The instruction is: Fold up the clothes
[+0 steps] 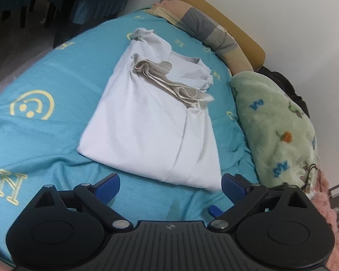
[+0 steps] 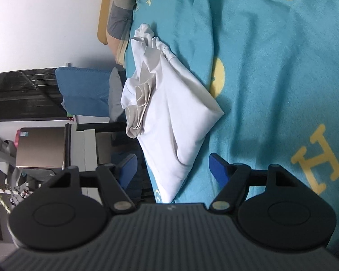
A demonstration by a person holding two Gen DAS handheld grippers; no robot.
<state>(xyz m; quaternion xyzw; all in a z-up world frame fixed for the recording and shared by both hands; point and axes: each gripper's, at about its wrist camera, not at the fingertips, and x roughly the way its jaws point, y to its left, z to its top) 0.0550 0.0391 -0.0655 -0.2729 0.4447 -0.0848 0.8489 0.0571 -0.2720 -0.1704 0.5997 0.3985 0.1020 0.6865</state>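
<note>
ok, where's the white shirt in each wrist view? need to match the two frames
Left wrist view: the white shirt lies mid-frame on the blue bedsheet, its near corner just ahead of the open left gripper.
Right wrist view: the shirt runs down the centre-left along the bed edge, its tip between the fingers of the open right gripper.
Shared landmark: the bunched beige folds on top of the shirt.

Teal bed sheet carries white garment (apparently folded), green blanket.
</note>
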